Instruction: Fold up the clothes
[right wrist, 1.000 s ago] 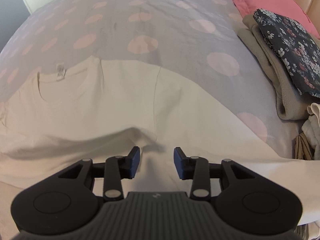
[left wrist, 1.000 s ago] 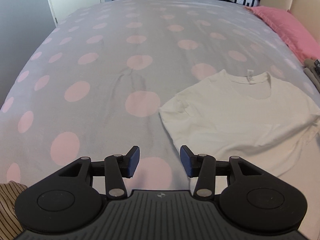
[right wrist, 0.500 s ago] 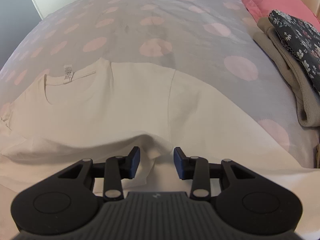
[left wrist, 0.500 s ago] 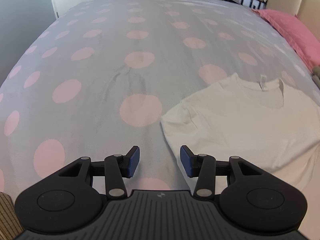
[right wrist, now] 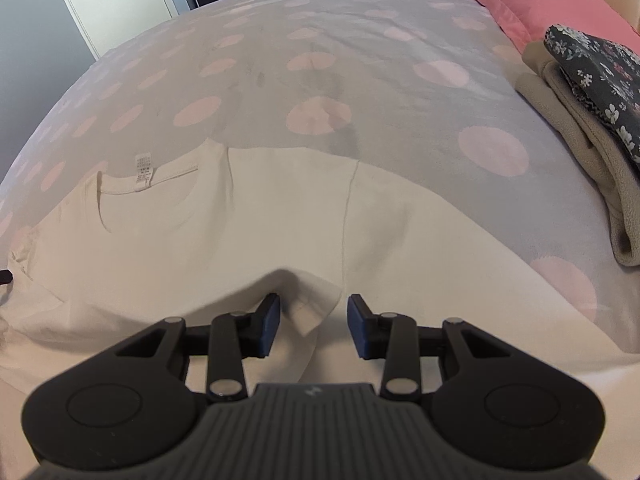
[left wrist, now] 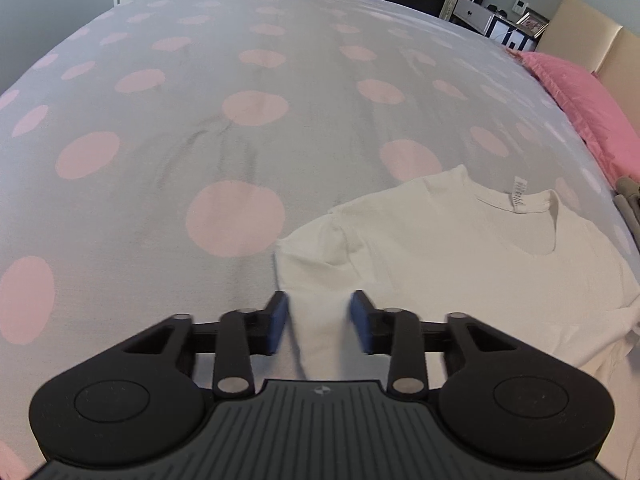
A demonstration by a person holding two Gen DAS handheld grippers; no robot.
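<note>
A white T-shirt (left wrist: 460, 264) lies face down on the dotted bed cover (left wrist: 240, 120), its neck label (left wrist: 519, 194) at the far side. My left gripper (left wrist: 319, 320) is low over the shirt's left sleeve. Its jaws are closing with the sleeve's edge between them, and a gap still shows on both sides. In the right wrist view the same T-shirt (right wrist: 240, 220) spreads across the front. My right gripper (right wrist: 313, 324) stands open around a raised, folded corner of the shirt (right wrist: 316, 312), and the pads are not pressing on it.
A pink pillow (left wrist: 580, 100) lies at the bed's far right. A stack of folded clothes (right wrist: 580, 152) with a dark floral piece (right wrist: 596, 76) on top sits right of the shirt. Bare bed cover stretches left and beyond. A door (right wrist: 120, 0) and shelves (left wrist: 492, 24) stand past the bed.
My left gripper has come down and to the right onto the sleeve, and its jaws have narrowed. The right gripper has barely moved; the shirt's raised corner now sits between its fingers.
</note>
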